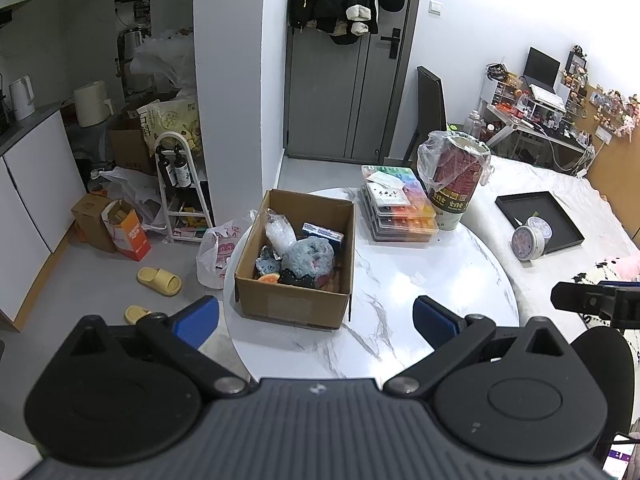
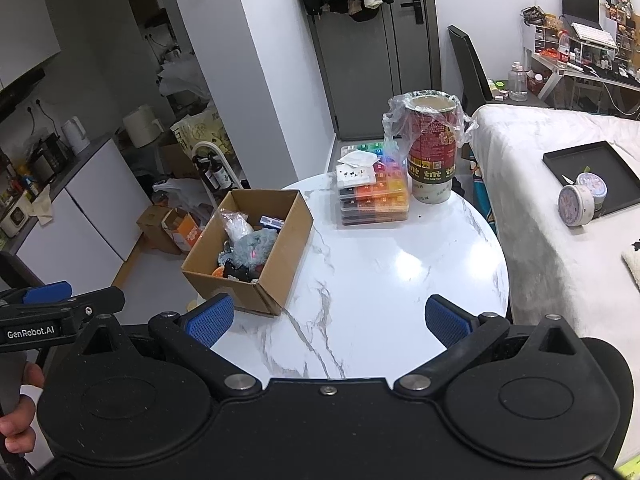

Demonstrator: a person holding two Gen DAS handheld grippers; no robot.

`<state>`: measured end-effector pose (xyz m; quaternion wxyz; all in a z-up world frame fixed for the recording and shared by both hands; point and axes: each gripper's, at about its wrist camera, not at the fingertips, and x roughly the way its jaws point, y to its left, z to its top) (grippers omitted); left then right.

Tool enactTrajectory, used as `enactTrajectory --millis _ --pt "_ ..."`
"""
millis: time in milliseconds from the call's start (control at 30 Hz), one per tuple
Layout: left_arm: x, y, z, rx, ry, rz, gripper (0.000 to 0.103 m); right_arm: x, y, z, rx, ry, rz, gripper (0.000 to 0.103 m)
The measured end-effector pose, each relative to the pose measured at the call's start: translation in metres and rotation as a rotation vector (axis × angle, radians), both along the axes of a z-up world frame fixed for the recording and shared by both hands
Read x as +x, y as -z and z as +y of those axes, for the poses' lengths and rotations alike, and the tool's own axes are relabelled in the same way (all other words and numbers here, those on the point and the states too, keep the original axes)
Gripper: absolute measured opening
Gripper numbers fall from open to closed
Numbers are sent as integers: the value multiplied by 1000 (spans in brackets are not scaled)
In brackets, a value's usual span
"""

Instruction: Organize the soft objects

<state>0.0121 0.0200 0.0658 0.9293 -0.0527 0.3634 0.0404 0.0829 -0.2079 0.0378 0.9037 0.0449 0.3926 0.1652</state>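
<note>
An open cardboard box (image 1: 296, 304) stands on the left part of the round white marble table (image 1: 420, 280). Inside it lie a grey fluffy plush (image 1: 308, 256), a small blue-grey plush (image 1: 267, 265), a crumpled clear bag (image 1: 280, 230) and a blue packet (image 1: 322, 234). The box also shows in the right wrist view (image 2: 276, 276), with the grey plush (image 2: 256, 246) in it. My left gripper (image 1: 316, 320) is open and empty, just in front of the box. My right gripper (image 2: 328, 318) is open and empty over the table's front edge, right of the box.
A stack of colourful plastic cases (image 1: 400, 208) and a tall cup wrapped in plastic (image 1: 454, 176) stand at the table's back. A bed (image 2: 560, 208) with a black tray (image 2: 596, 176) and round tins lies to the right. Slippers, bags and boxes litter the floor at left (image 1: 156, 280).
</note>
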Motion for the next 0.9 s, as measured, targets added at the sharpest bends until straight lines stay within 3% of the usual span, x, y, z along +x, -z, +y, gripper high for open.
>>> enactTrajectory --millis 900 --pt "4 4 -8 12 44 3 102 5 5 -5 -4 16 18 103"
